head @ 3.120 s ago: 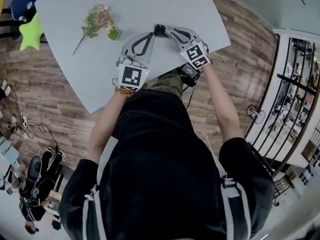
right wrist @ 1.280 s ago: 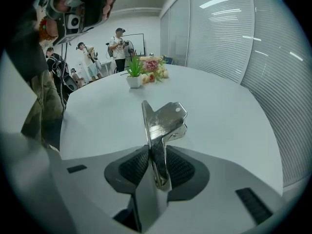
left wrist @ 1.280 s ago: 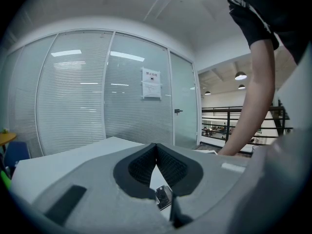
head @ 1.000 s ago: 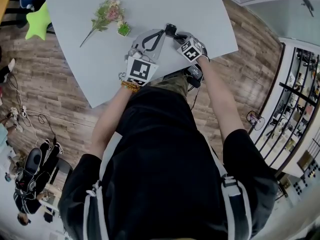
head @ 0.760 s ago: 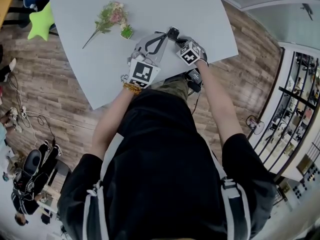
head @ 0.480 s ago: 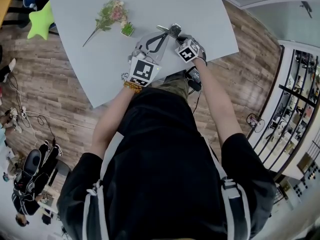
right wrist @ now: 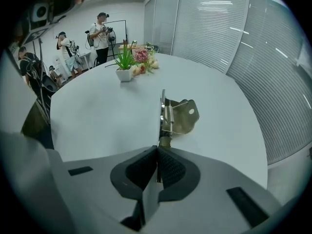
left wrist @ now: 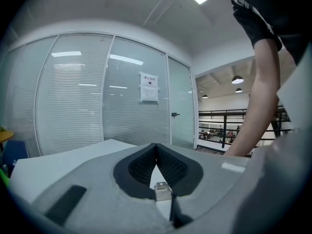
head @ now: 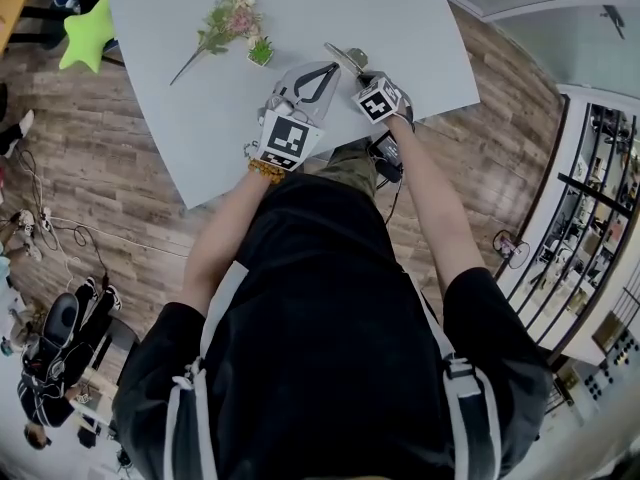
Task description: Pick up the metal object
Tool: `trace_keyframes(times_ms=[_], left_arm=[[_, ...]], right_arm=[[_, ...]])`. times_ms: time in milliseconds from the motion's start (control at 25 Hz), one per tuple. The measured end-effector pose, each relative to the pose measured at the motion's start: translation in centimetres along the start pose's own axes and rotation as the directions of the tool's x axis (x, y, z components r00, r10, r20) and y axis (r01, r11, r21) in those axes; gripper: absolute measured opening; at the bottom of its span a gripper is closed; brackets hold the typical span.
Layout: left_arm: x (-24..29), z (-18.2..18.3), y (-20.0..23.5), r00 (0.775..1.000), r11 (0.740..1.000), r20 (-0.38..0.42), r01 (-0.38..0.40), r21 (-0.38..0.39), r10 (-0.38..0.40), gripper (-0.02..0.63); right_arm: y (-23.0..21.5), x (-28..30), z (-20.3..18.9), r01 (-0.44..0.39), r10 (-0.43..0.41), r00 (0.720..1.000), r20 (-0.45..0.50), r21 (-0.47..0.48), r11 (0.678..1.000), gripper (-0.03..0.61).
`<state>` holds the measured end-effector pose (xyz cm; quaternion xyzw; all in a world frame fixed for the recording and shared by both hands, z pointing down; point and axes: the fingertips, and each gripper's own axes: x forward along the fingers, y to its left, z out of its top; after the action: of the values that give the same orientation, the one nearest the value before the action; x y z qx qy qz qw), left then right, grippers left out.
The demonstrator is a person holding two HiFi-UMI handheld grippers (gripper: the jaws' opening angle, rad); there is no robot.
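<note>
The metal object [right wrist: 178,116] is a brass-coloured spring hinge. It stands on edge over the grey table [right wrist: 97,111]. My right gripper [right wrist: 157,151] is shut on its thin plate; its jaws have just been closing with the plate between them. In the head view the metal object [head: 343,57] sticks out past the right gripper [head: 358,72], near the table's edge. My left gripper [head: 330,68] lies beside it on the left. In the left gripper view the left gripper [left wrist: 156,146] is shut with nothing between its pads and looks out level across the room.
A small potted plant [head: 261,51] and a flower sprig [head: 228,23] lie to the left on the table [head: 300,8]. From the right gripper view the potted plant [right wrist: 125,65] stands behind the hinge, with people [right wrist: 100,28] beyond. A green star [head: 85,33] sits off the table.
The right gripper has turned and its jaws have closed on the metal object's plate. The object now stands up from that gripper. The left gripper has stayed in place.
</note>
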<state>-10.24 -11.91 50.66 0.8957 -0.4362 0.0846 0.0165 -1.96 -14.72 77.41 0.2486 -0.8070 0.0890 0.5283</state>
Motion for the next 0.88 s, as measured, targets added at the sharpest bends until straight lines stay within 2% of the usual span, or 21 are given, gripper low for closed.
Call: trace_keyframes(times_ms=[400,600,880], left_arm=[[-1.7,0.4,-0.9,1.000,1.000,0.010,0.004,0.022,-0.004,0.005],[-2.6,-0.3,-0.9,1.000,1.000,0.002,0.009,0.011,-0.009,0.005],[-3.4,0.0,-1.1,1.000,1.000,0.022,0.018,0.007,-0.019,0.005]], right_arm=[[1.1,-0.9,-0.7,0.023,-0.026,0.999,0.026,0.084,0.996,0.003],[1.6,-2.0,-0.4,0.034,-0.043,0.997,0.064,0.141,0.989,0.003],[2.8,-3.8,1.4,0.033,-0.056,0.988,0.147,0.153,0.988,0.003]])
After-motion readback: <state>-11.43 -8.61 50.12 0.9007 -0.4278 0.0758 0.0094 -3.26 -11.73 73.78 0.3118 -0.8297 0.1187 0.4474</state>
